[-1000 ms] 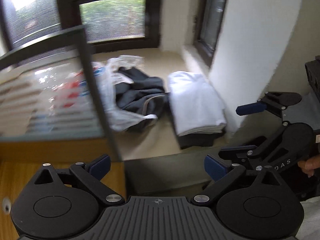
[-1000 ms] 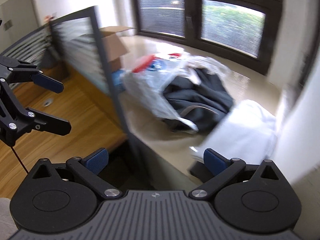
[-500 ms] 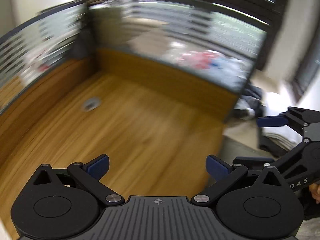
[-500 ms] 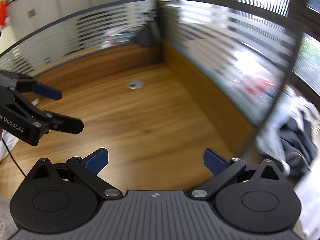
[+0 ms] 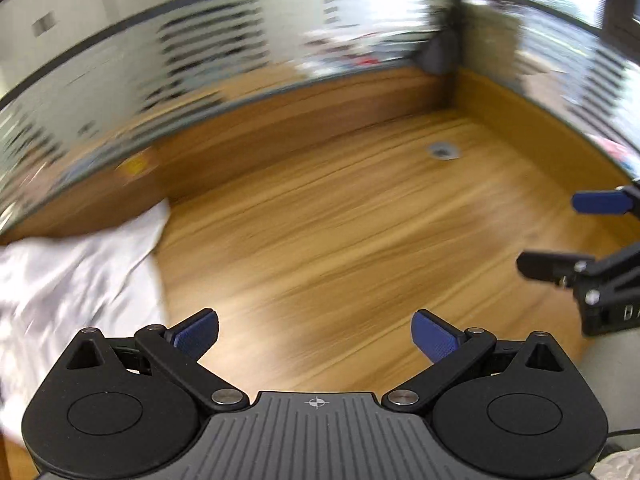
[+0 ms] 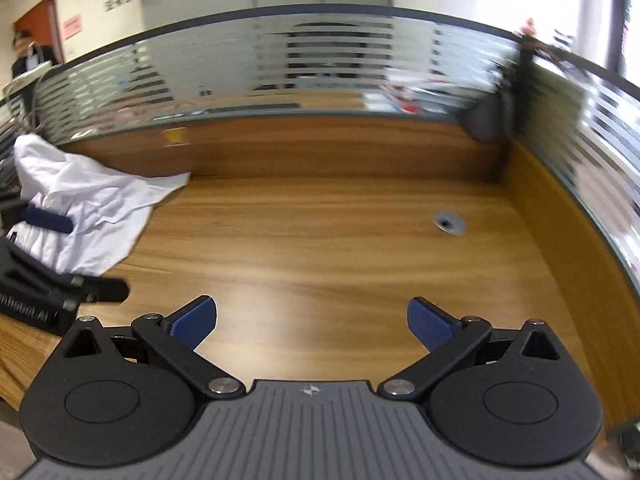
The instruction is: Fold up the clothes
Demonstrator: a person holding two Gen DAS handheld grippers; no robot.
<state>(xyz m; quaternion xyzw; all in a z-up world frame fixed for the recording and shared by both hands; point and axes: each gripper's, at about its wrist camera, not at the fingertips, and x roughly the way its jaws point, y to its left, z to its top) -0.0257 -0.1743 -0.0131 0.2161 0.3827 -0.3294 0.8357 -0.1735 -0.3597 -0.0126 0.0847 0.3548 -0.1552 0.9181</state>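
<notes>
Right wrist view: white garment (image 6: 80, 216) lies crumpled (apparently unfolded) at the desk's (image 6: 340, 248) left; both grippers (image 6: 312, 322) (image 5: 316, 332) wide, empty; grasp at an edge.

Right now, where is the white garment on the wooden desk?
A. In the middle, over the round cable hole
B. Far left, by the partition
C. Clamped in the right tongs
B: the white garment lies crumpled at the desk's left end; both tongs are open and empty.

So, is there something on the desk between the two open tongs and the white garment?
Nothing visible. The white garment lies crumpled at the desk's left end; bare wood separates it from the right tongs and the left tongs, both open.
</notes>
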